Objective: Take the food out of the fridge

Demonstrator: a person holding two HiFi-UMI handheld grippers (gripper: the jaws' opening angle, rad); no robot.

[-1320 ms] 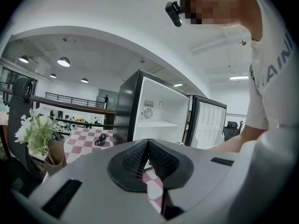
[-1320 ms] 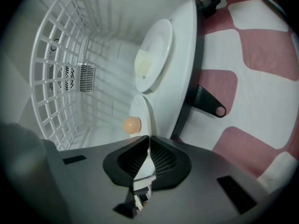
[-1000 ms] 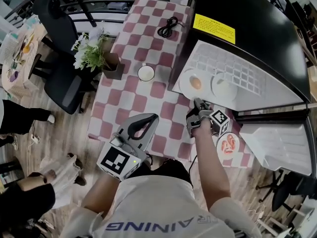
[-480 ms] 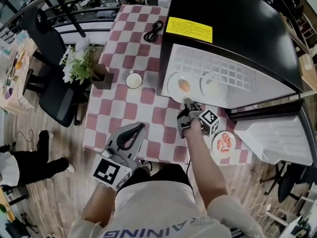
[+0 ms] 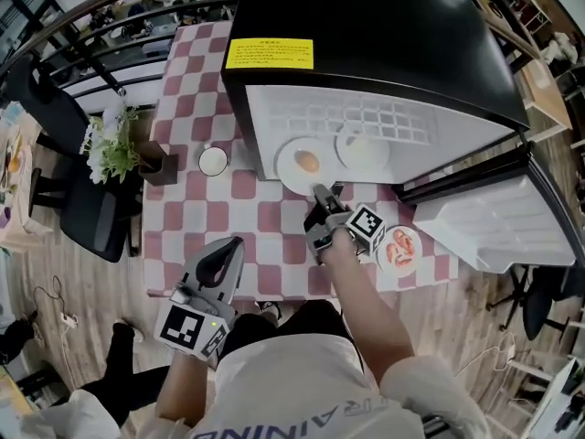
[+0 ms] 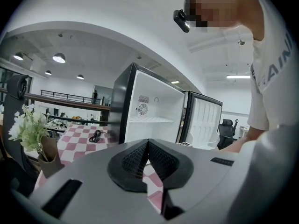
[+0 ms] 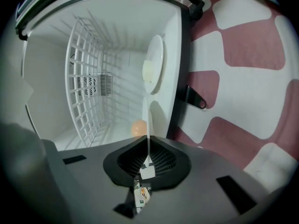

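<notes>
A black fridge (image 5: pixel 366 35) stands open on the checked table (image 5: pixel 228 218). On its white floor lie two white plates. The near plate (image 5: pixel 294 174) carries a round orange food item (image 5: pixel 309 162). The far plate (image 5: pixel 366 147) bears something pale. My right gripper (image 5: pixel 319 193) is at the near plate's front rim, its jaws closing on it. In the right gripper view that plate (image 7: pixel 145 118) shows edge-on, pinched between the pads of the right gripper (image 7: pixel 148 146). My left gripper (image 5: pixel 233 243) hangs over the table's near edge, shut and holding nothing; the left gripper (image 6: pixel 148 143) faces the fridge.
A plate of shrimp (image 5: pixel 399 248) sits on the table right of my right hand. The fridge door (image 5: pixel 494 222) swings out at the right. A white cup (image 5: pixel 213 161) and a flower pot (image 5: pixel 114 144) stand at the left, with a black chair (image 5: pixel 87 208) beside the table.
The head view has swung, so the fridge now fills the upper middle. My right gripper stays at the near plate's front rim. My left gripper remains low by the table's near edge.
</notes>
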